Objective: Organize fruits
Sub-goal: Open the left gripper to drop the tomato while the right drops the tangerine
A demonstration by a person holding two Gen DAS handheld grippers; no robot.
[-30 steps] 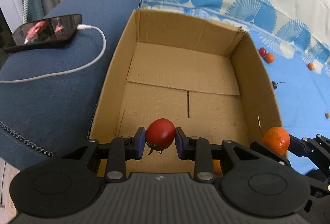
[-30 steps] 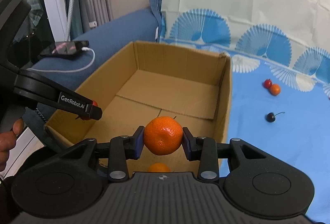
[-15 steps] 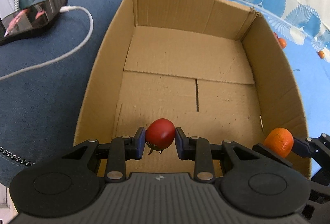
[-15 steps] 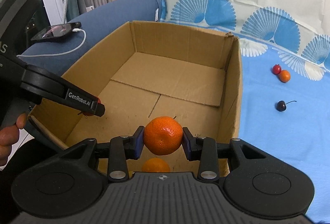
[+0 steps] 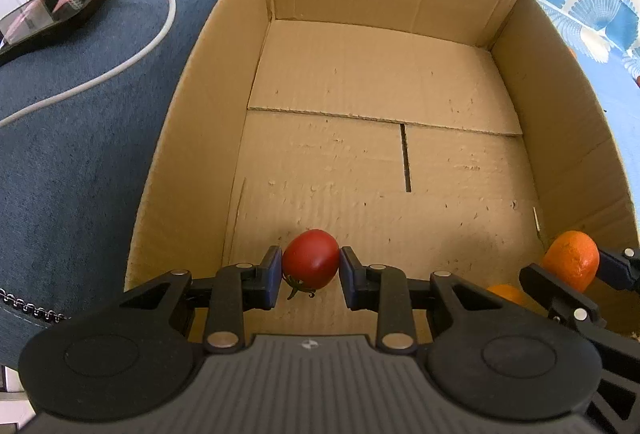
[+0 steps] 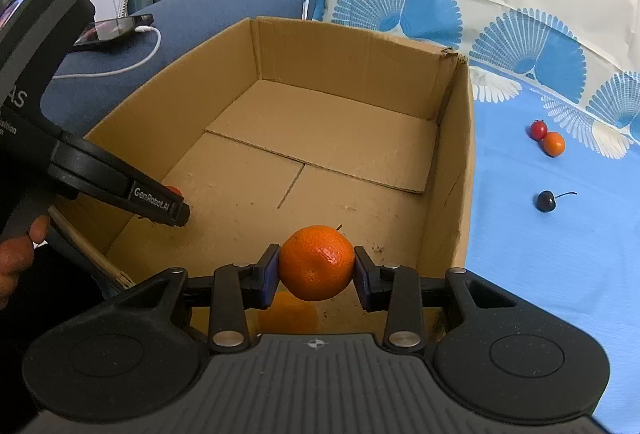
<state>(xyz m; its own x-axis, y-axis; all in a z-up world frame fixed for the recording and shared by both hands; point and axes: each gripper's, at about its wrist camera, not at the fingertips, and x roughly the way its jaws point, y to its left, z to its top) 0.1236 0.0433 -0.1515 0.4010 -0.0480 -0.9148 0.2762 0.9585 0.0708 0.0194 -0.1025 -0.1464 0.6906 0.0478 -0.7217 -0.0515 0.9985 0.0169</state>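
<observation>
An open cardboard box [image 5: 192, 138] [image 6: 460, 170] lies on the couch. My left gripper [image 5: 310, 268] is shut on a red cherry tomato [image 5: 311, 259], held low over the box's near left floor. My right gripper [image 6: 316, 268] is shut on a mandarin [image 6: 316, 261] over the near right part of the box. In the left wrist view that mandarin [image 5: 572, 260] and the right gripper show at the right edge. A second mandarin [image 6: 288, 316] [image 5: 506, 292] lies on the box floor beneath it, partly hidden. The left gripper [image 6: 174, 204] reaches in from the left in the right wrist view.
On the blue patterned cloth right of the box lie a red tomato [image 6: 539, 129], a small orange fruit [image 6: 554, 143] and a dark cherry [image 6: 546, 201]. A phone [image 5: 56, 4] on a white charging cable [image 5: 136, 50] rests on the blue armrest to the left.
Both grippers have sunk toward the box floor, still gripping their fruits. The box fills more of each view.
</observation>
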